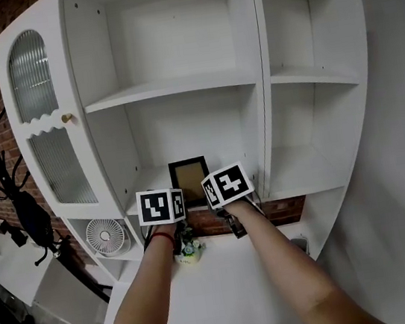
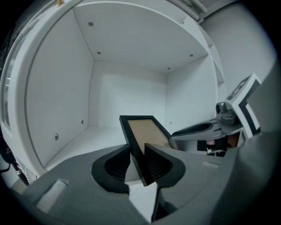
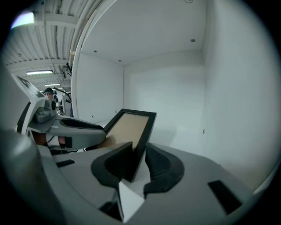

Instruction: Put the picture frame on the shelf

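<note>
Head view: the picture frame [image 1: 190, 180] stands on the shelf [image 1: 151, 182], the left gripper [image 2: 139, 165] pinching one edge, the right gripper [image 3: 137, 166] with jaws slack around the other. Let go off-balance, it may topple forward.

The head view looks forward over the person's forearms [image 1: 277, 259] from a little way back, taking in most of the tall white open-fronted shelf unit [image 1: 257, 74]. The left gripper view and the right gripper view sit low and close at one middle compartment [image 1: 146, 139], facing in along their jaws from either side. All three share the black rectangular picture frame [image 1: 190, 180] [image 2: 145, 134] [image 3: 131, 129] standing there.
</note>
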Demonstrator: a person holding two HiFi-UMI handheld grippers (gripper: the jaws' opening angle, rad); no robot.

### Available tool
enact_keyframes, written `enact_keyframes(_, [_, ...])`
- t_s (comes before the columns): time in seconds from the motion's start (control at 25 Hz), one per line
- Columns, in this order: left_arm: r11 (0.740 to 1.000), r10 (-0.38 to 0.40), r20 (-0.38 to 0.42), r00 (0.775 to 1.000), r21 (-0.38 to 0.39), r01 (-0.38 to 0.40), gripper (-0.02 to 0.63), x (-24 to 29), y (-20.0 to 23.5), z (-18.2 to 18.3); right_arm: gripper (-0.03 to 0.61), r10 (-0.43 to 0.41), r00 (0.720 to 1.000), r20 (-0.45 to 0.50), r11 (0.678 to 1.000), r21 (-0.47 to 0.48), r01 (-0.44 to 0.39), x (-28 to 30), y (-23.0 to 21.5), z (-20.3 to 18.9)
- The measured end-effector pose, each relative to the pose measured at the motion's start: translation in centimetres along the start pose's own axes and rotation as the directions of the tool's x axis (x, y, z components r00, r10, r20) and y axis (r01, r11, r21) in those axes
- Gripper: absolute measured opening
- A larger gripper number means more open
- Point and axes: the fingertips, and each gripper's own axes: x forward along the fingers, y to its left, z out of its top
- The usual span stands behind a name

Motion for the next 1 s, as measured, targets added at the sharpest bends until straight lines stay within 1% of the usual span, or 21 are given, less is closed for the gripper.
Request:
enact_keyframes(0.04, [1.0,0.0,0.003,1.0,0.006,0.0,0.094,0.1,-0.1,-0.1,0.095,-0.006,1.0,0.001,1.0,-0.01,0.006,0.0,0.0,-0.1])
enact_keyframes(0.16, [1.0,-0.009,0.027,1.0,0.023,0.008,0.095,0.1,-0.4,-0.2,0.127,-0.018,0.999,0.03,0.999,-0.045,0.02,-0.3,0.0,-0.1])
enact_keyframes(0.28, [1.0,-0.014,0.059,0.998,0.023,0.013,0.097,0.0,-0.6,0.2,0.149,-0.016,0.998,0.056,0.999,-0.05,0.019,-0.5,0.0,0.0])
enact_keyframes(0.56, [0.999,-0.024,0.108,0.994,0.051,0.019,0.115,-0.5,-1.0,0.9,0.146,0.011,0.995,0.103,1.0,-0.028,-0.009,-1.3,0.0,0.2])
enact_keyframes(0.76, [0.997,-0.034,0.136,0.99,0.069,0.025,0.115,-1.1,-1.4,1.1,0.11,0.013,0.991,0.134,1.0,-0.018,-0.011,-1.9,-0.2,0.0])
enact_keyframes(1.0, [0.997,-0.035,0.141,0.989,0.073,0.025,0.115,-1.5,-1.6,0.7,0.107,0.023,0.986,0.163,1.0,-0.004,-0.022,-2.5,0.0,-0.2])
